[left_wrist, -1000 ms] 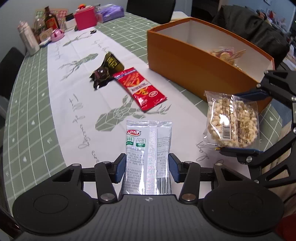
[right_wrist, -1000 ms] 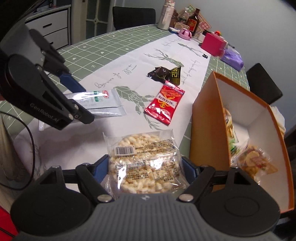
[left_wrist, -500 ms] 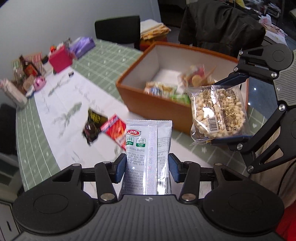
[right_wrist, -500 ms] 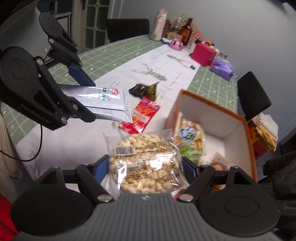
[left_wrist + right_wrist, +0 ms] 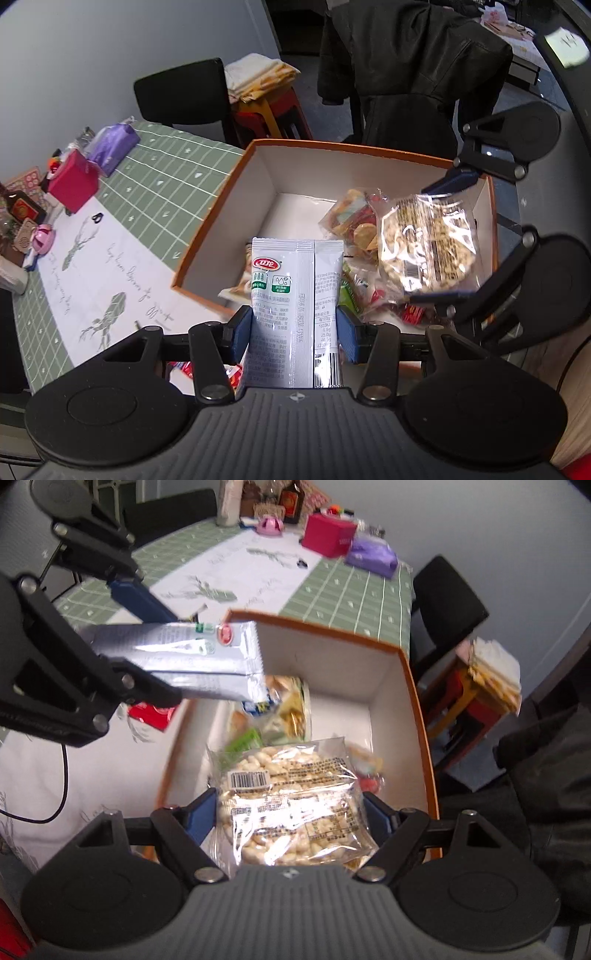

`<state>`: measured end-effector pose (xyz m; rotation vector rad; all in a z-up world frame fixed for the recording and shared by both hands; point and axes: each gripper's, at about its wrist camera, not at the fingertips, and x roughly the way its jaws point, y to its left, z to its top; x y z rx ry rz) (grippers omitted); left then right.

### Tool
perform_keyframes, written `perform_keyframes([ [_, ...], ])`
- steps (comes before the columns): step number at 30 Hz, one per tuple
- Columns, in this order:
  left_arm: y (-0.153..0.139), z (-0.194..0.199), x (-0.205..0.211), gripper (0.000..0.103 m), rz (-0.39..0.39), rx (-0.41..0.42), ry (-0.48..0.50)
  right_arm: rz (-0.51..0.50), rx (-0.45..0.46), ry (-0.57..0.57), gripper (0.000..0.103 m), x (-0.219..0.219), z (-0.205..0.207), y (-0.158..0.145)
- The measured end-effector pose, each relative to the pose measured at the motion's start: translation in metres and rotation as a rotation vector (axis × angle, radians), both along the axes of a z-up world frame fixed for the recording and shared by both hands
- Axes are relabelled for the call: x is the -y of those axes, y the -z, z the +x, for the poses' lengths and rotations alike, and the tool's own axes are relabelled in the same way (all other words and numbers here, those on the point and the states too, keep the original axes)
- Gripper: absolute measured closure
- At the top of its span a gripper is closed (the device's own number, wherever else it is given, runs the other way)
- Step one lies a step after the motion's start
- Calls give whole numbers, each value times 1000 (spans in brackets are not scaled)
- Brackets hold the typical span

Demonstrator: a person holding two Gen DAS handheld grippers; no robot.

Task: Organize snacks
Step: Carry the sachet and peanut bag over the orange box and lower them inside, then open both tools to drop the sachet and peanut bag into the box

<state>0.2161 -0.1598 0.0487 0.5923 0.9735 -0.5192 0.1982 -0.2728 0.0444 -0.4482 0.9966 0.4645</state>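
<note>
Left tongs (image 5: 295,328): closed on a silver sachet (image 5: 295,295), the blue pads pressing its two long edges; pointed steeply downward over the near end of the box.
Silver sachet: upright between the pads, with a red logo and green marks near its top and a barcode at the bottom; it hangs above the box's inside, not touching the snacks below. In the right wrist view it (image 5: 177,661) juts in from the left over the box's left wall.
Right tongs (image 5: 290,812): spread wide yet clamped on a clear bag of puffed rice (image 5: 291,805), a pad on each side of it; also tilted steeply down.
Bag of puffed rice: held above the right half of the box, clear of the contents. In the left wrist view it (image 5: 428,243) sits to the right of the sachet, near but not touching it.
Box (image 5: 236,184): orange outside, white inside, open at the top, standing on the desk (image 5: 166,177).
Inside the box: several snack packets piled toward the near end, among them a bag of round crackers (image 5: 354,225) and a green packet (image 5: 243,744); the far end shows bare white floor.
Desk: covered with a green checked cloth and a white runner (image 5: 103,258) printed with deer.
Far end of the desk: a pink box (image 5: 72,181), a purple packet (image 5: 112,146) and a brown bottle (image 5: 22,208).
Beside the box: a red packet (image 5: 151,712) lies on the runner to its left.
Beyond the desk: a black chair (image 5: 184,96) and a dark jacket (image 5: 413,55) draped over another seat.
</note>
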Motion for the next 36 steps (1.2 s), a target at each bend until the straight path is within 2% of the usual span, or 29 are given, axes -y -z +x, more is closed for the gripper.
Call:
perform_keyframes([
  [5, 19, 19, 21, 48, 12, -42, 21, -21, -92, -10, 24, 9, 11, 22],
  [9, 31, 31, 36, 48, 53, 11, 38, 2, -149, -9, 24, 14, 20, 34],
  [15, 56, 45, 48, 48, 110, 22, 76, 17, -207, -13, 24, 17, 33, 49],
  [20, 71, 51, 56, 48, 151, 38, 105, 88, -263, -11, 23, 19, 43, 57],
  [26, 84, 61, 64, 48, 200, 104, 113, 110, -278, -51, 23, 8, 43, 60],
  [29, 89, 64, 64, 46, 207, 94, 114, 93, -277, -52, 21, 6, 44, 64],
  [35, 93, 62, 60, 38, 213, 98, 130, 86, -297, -51, 20, 7, 45, 72],
  [36, 94, 62, 60, 33, 212, 85, 129, 85, -298, -52, 19, 7, 46, 73],
])
